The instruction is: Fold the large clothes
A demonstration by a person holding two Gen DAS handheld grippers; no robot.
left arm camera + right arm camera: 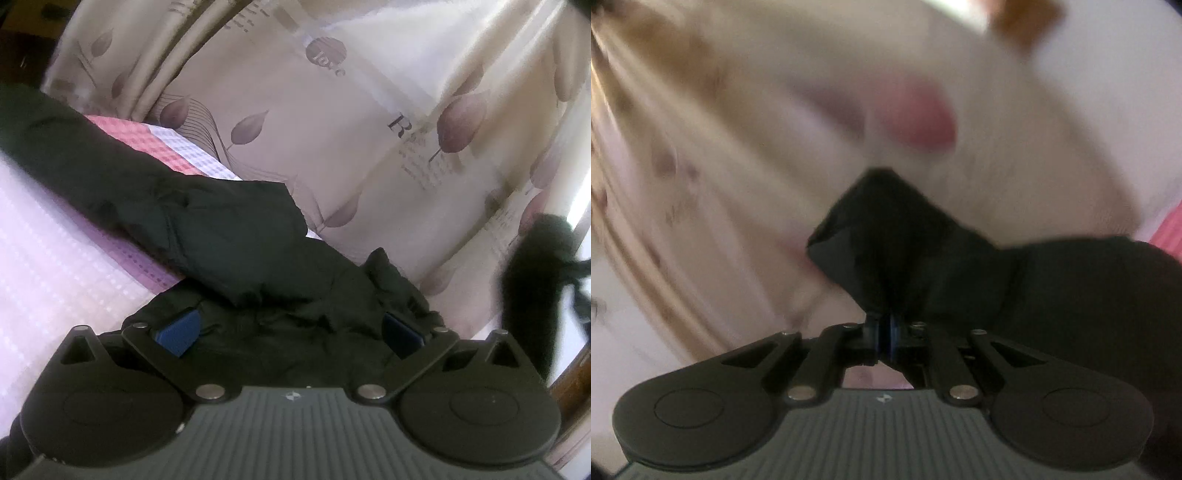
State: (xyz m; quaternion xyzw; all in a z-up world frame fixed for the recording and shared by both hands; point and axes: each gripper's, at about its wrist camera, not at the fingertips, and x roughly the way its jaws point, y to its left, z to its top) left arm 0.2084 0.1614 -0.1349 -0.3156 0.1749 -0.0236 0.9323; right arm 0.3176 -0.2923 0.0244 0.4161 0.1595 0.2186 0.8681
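Observation:
A large black padded jacket point(207, 229) lies across the bed, one sleeve stretching toward the upper left. My left gripper point(290, 332) is low over its bunched near part. The blue pads point(179, 332) stand wide apart, with black fabric lying between them and no visible squeeze. A blurred dark piece of the jacket point(532, 288) hangs lifted at the right edge of the left wrist view. In the right wrist view, my right gripper point(884, 332) is shut on a fold of the black jacket point(905, 240), held up in front of the curtain. This view is motion-blurred.
The bed has a pale lilac checked cover point(55, 258) with a pink-and-white checked pillow point(147, 144) at its far end. A cream curtain with leaf prints and lettering point(332, 129) hangs close behind. Brown wood point(572, 384) shows at the lower right.

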